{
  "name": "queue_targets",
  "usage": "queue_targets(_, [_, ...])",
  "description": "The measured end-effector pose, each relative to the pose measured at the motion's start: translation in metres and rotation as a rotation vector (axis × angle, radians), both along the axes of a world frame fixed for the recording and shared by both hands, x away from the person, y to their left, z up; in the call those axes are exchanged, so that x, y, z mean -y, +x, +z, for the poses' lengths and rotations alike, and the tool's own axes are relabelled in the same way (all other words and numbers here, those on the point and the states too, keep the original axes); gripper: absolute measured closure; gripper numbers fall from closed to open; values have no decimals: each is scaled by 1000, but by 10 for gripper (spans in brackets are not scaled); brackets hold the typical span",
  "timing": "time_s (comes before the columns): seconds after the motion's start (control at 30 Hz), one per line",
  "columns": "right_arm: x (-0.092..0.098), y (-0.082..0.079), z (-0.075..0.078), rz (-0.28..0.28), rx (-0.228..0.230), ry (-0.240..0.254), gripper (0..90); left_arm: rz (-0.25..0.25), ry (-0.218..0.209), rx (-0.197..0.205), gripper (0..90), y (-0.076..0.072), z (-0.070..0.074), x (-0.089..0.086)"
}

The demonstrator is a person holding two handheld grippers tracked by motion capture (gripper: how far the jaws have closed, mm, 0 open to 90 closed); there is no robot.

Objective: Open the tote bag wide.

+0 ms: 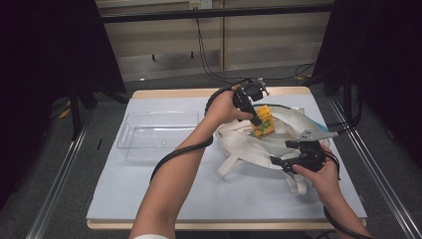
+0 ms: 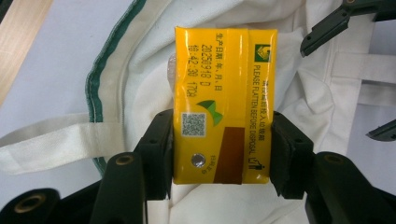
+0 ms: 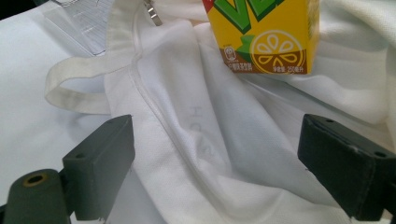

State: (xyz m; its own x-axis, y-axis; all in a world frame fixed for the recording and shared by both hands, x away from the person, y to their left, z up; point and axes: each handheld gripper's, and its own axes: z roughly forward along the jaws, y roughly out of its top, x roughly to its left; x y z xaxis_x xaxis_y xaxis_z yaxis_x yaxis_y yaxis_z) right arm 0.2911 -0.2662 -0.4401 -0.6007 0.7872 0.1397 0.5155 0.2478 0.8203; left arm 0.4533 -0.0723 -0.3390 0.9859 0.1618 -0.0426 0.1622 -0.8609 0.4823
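Your white table top (image 1: pixel 149 194) carries, from big to small, a crumpled white cloth tote bag (image 1: pixel 249 144) with green piping along its rim, a clear plastic rectangular tray (image 1: pixel 157 132) well apart to its left, and a yellow drink carton (image 1: pixel 263 121) held up over the bag's opening. The bag's white fabric shows faint grey letters in the right gripper view, too pale to read.

The carton's printing is plain in the left gripper view: "PLEASE FLATTEN BEFORE DISPOSAL" down one edge, a date stamp reading 20250918 D, a QR code and a green leaf mark (the foil straw hole sits low, between your pads). The right gripper view shows big green letters, a lemon-slice drawing and "250" in the small print.

Your left gripper (image 1: pixel 260 122) is clamped on the carton's two narrow sides; your forearm reaches far across the table, wrist bent, jaws pointing down toward the bag. Your right gripper (image 1: pixel 278 160) lies low and level at the bag's near right side, jaws wide apart over the cloth, gripping nothing.
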Motion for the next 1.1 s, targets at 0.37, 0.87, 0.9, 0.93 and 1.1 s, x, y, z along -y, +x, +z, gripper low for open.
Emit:
queue_targets(0.37, [0,0,1,16,2,9,75,25,4,-1,501,1,13,-6])
queue_targets(0.87, [-3,0,3,35,7,4,59,32,52,-23,503,-2,36,-18])
queue_targets(0.9, [-3,0,3,33,5,3,59,30,59,-31,504,-1,36,-19])
queue_targets(0.93, [-3,0,3,35,5,4,58,36,61,-34,503,-1,37,-20])
queue_targets(1.1, [-3,0,2,40,0,9,49,40,85,-45,504,0,42,-27])
